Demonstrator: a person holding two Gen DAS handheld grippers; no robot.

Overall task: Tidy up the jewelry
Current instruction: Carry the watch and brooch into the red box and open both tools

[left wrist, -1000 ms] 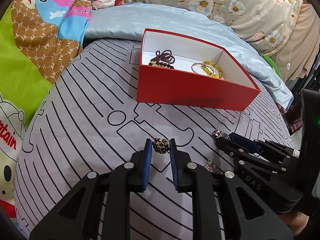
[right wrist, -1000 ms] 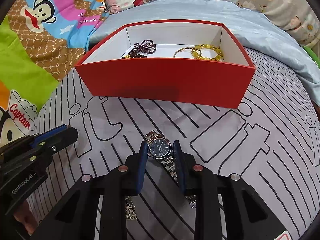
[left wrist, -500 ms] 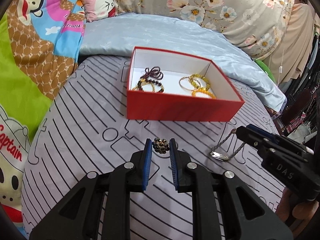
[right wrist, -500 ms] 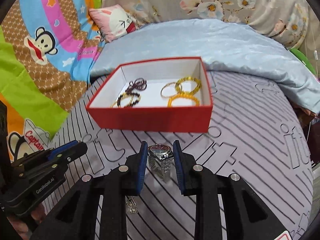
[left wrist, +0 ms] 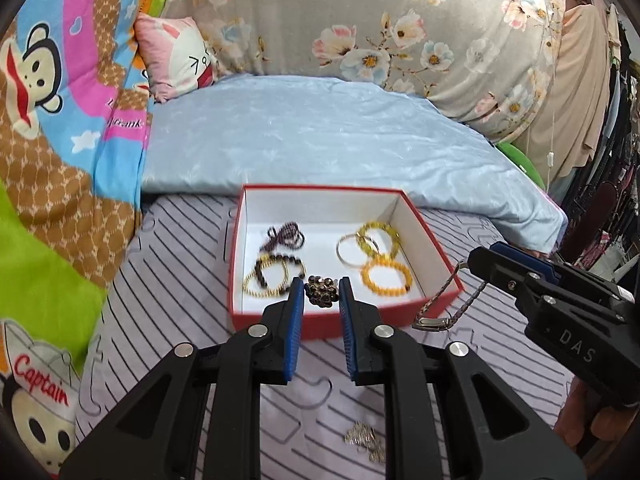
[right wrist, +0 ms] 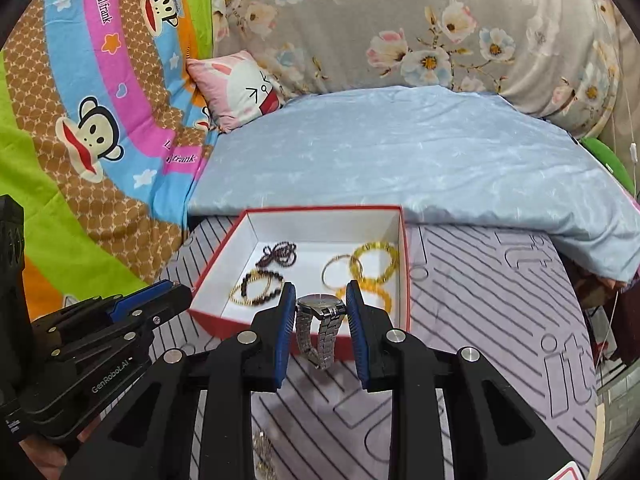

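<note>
The left gripper (left wrist: 320, 295) pinches a small bumpy cluster of dark brown beads (left wrist: 319, 290) between its blue ribbed pads, low in the middle of the left view, over the near edge of the red box (left wrist: 236, 280). The right gripper (right wrist: 318, 312) squeezes a shiny metal watch (right wrist: 320, 306) by its round face, and the linked silver band hangs down in front of the box's (right wrist: 208, 316) red wall. The box is square with smooth white insides. In it lie round yellow bead bracelets (left wrist: 386, 278), a thin gold ring bangle (left wrist: 352, 250) and dark purple beads (left wrist: 286, 236). Only the left view shows the watch band (left wrist: 444, 300) dangling from the side, and a little silver lacy piece (left wrist: 362, 438) on the striped grey mat (left wrist: 168, 280) at the bottom
</note>
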